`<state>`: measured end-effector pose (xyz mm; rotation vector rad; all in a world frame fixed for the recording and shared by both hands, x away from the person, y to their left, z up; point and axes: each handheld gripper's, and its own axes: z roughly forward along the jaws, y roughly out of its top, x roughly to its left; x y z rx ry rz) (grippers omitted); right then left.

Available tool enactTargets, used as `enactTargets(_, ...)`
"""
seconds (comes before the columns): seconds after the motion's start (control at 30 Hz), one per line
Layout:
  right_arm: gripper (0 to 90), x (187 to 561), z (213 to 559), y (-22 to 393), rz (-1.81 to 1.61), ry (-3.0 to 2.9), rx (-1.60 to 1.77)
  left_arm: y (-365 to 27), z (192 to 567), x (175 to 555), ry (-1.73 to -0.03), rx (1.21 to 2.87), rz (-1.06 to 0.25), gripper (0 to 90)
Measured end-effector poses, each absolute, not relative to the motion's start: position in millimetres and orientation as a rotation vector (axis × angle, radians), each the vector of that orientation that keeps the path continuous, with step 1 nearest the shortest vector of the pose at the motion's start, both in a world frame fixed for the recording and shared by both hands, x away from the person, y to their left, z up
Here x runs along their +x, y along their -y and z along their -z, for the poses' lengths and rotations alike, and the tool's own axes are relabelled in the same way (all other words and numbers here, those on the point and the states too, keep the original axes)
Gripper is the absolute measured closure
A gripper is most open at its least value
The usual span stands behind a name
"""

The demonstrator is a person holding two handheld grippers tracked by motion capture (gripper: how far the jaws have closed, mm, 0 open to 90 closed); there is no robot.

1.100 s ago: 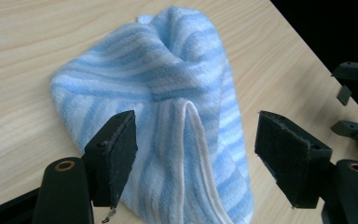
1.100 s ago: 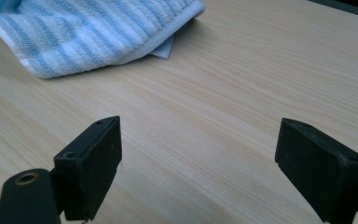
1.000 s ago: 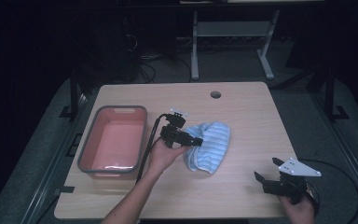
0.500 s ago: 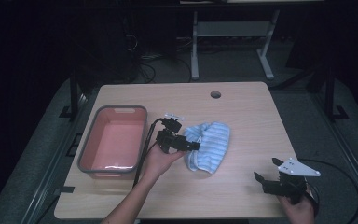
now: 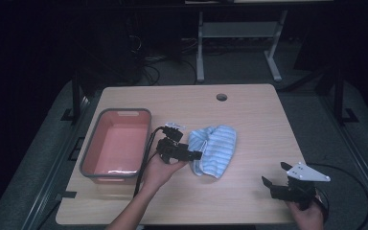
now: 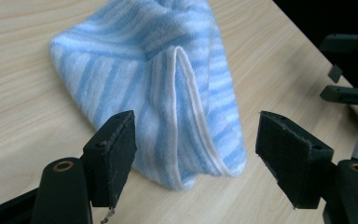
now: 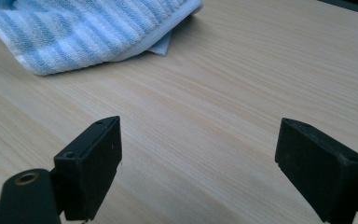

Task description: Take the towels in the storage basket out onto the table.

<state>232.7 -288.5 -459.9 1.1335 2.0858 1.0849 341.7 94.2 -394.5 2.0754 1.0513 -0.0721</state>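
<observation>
A blue and white striped towel (image 5: 215, 151) lies folded in the middle of the wooden table (image 5: 258, 124). My left gripper (image 5: 194, 155) sits at the towel's left near edge, pointing right. In the left gripper view its jaws stand open (image 6: 193, 154) on either side of the towel's (image 6: 168, 84) near corner, and the pads do not press on it. Near the table's front right corner my right gripper (image 5: 273, 186) is open, with bare wood between its jaws (image 7: 198, 158). From there the towel (image 7: 88, 28) lies well ahead, up and to the left.
A pink bin with a grey rim (image 5: 124, 111) stands at the table's left, close to my left hand. A cable hole (image 5: 221, 97) is near the far edge. The other gripper (image 6: 349, 70) appears at the right of the left gripper view.
My left gripper has slid toward the person along the towel's left edge, down to its near corner. The right gripper has stayed put.
</observation>
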Motion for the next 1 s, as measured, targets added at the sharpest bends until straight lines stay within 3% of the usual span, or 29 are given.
enactTargets(1.0, 14.1, 233.1, 460.2, 286.2, -1.078, -2.09, 1.131, -114.3, 412.7, 297.6, -1.001, 2.082, 0.074, 28.2)
